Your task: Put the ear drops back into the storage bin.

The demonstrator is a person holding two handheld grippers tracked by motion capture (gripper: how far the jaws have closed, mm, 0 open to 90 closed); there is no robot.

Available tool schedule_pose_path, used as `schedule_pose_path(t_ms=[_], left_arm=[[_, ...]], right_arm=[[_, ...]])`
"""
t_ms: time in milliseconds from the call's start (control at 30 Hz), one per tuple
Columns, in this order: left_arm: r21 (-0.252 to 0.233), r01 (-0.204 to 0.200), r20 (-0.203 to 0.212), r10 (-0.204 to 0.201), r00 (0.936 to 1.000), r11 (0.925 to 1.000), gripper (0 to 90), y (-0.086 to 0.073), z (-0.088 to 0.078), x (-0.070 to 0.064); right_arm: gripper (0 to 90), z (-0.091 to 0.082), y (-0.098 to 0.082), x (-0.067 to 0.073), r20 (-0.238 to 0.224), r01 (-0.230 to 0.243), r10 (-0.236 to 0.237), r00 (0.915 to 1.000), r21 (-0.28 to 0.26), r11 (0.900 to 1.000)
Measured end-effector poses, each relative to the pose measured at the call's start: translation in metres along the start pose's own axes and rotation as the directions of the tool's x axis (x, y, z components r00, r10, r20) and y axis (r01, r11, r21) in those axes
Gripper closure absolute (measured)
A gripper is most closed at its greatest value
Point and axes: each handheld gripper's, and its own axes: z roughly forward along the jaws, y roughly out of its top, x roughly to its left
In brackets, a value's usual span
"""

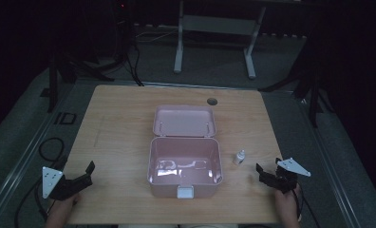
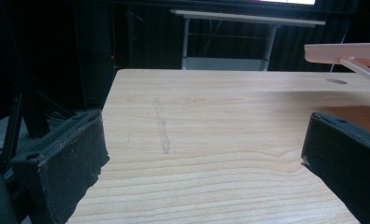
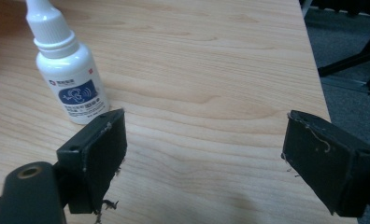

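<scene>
Two grippers are sitting wide open, holding nothing. The right gripper (image 1: 267, 174) is pointing toward the dropper bottle (image 1: 239, 157), standing upright just beside the pink box (image 1: 185, 187), whose lid is lying open, likely to receive it. The left gripper (image 1: 81, 175) is waiting over the table (image 1: 119, 123), well clear.

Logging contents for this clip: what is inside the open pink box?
The pink box looks empty in the high view: bare pale floor with light glare, lid tipped back. The near wall hides a strip of the floor just behind it. The small white bottle stands outside, on the table.
</scene>
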Motion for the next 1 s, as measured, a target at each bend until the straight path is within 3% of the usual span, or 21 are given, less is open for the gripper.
schedule_pose_path(t_ms=[333,467,600,833,900,1000], left_arm=[[0.0,-0.001,0.001,0.001,1.0,1.0,0.4,0.0,0.0,0.0],[0.0,-0.001,0.001,0.001,1.0,1.0,0.4,0.0,0.0,0.0],[0.0,-0.001,0.001,0.001,1.0,1.0,0.4,0.0,0.0,0.0],[0.0,0.0,0.001,0.0,1.0,1.0,0.4,0.0,0.0,0.0],[0.0,0.001,0.001,-0.001,1.0,1.0,0.4,0.0,0.0,0.0],[0.0,0.001,0.002,-0.001,1.0,1.0,0.4,0.0,0.0,0.0]], right_arm=[[13.5,-0.002,0.01,0.005,-0.112,0.064,-0.054,0.9923,0.093,0.994],[13.5,-0.004,0.01,0.005,-0.12,0.098,-0.082,0.9894,0.134,0.986],[13.5,-0.005,0.008,0.0,-0.125,0.076,-0.06,0.9904,0.127,0.989],[13.5,-0.005,0.012,0.0,-0.149,0.103,-0.08,0.9856,0.156,0.982],[13.5,-0.005,0.015,0.003,-0.15,0.145,-0.113,0.9823,0.222,0.964],[13.5,-0.006,0.019,0.003,-0.155,0.163,-0.123,0.9803,0.284,0.945]])
